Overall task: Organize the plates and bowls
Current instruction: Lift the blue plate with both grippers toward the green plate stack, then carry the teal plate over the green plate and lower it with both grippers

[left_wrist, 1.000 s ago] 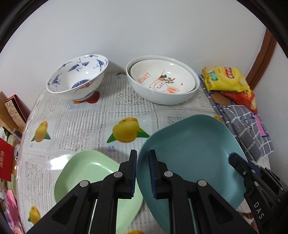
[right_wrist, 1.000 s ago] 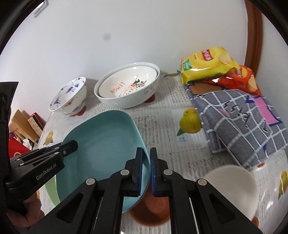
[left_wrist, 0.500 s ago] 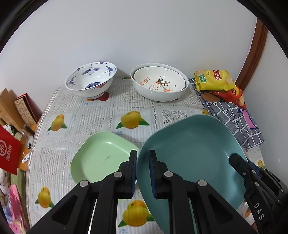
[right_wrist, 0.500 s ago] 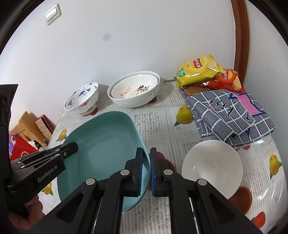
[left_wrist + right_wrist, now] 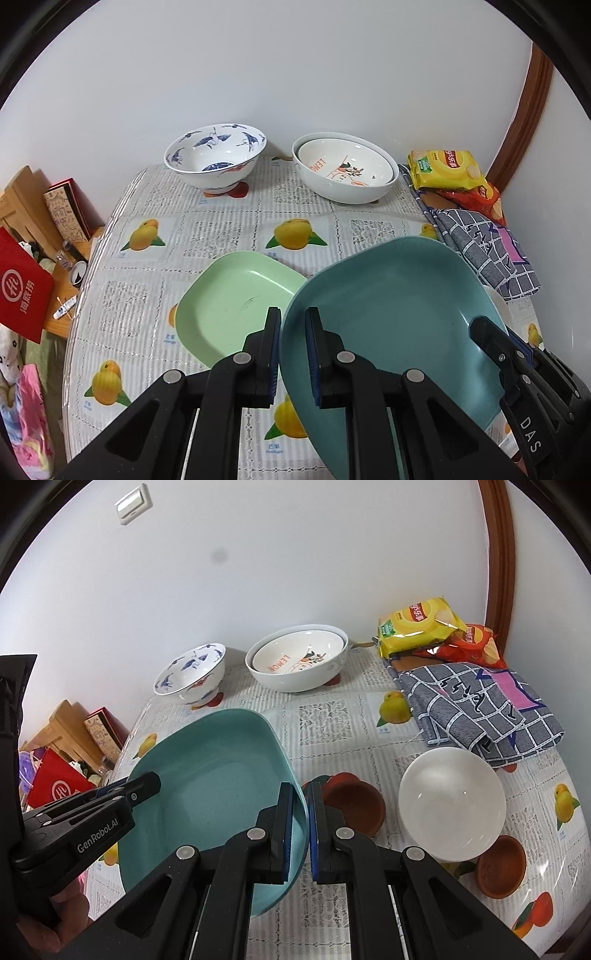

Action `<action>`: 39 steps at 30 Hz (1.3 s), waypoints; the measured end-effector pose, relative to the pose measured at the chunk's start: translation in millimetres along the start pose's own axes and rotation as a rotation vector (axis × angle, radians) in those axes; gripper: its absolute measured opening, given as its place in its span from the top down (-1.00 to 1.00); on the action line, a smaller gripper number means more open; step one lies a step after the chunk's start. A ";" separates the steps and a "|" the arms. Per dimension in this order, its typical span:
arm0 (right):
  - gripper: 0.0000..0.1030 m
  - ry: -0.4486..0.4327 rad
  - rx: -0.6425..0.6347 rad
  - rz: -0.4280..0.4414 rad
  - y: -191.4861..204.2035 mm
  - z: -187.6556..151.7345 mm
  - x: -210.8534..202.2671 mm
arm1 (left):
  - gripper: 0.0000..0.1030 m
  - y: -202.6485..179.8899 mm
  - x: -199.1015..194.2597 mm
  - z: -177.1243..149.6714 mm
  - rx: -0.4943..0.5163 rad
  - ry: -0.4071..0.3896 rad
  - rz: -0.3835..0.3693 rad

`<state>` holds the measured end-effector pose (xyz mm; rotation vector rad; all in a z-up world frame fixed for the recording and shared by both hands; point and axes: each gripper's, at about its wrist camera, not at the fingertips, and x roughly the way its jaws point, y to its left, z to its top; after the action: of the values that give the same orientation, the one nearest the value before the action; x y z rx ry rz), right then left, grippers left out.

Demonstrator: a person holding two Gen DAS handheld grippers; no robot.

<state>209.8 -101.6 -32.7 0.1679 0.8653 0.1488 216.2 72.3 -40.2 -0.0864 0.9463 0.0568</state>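
Note:
Both grippers hold a teal plate (image 5: pixel 391 306) in the air above the table. My left gripper (image 5: pixel 293 325) is shut on its left rim. My right gripper (image 5: pixel 301 801) is shut on its right rim, where the teal plate (image 5: pixel 218 775) fills the left of the right wrist view. A light green plate (image 5: pixel 232 299) lies on the table below and left of it. A blue-and-white bowl (image 5: pixel 216 160) and two nested white bowls (image 5: pixel 345 166) stand at the back. A plain white bowl (image 5: pixel 450 801) and two small brown bowls (image 5: pixel 354 805) (image 5: pixel 500 866) sit on the right.
Yellow and red snack bags (image 5: pixel 445 168) and a folded checked cloth (image 5: pixel 480 701) lie at the back right. The table (image 5: pixel 221 229) has a fruit-print cover. Boxes and a red bag (image 5: pixel 22 291) sit beyond its left edge. A white wall is behind.
Both grippers have lifted the teal plate higher and drawn back. More of the table shows now, including the white bowl and the whole green plate.

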 end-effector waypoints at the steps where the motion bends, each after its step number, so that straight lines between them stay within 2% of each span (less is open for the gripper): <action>1: 0.84 -0.002 -0.002 -0.001 1.8 -0.6 -0.7 | 0.74 1.1 -0.7 -0.1 0.000 -0.001 0.001; 39: 0.84 0.027 -0.064 0.018 46.5 -2.3 27.3 | 0.75 52.5 13.5 -2.4 -0.082 0.018 0.013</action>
<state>222.6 -50.6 -44.8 0.1138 0.8851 0.1960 217.6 124.5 -55.2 -0.1571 0.9629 0.1071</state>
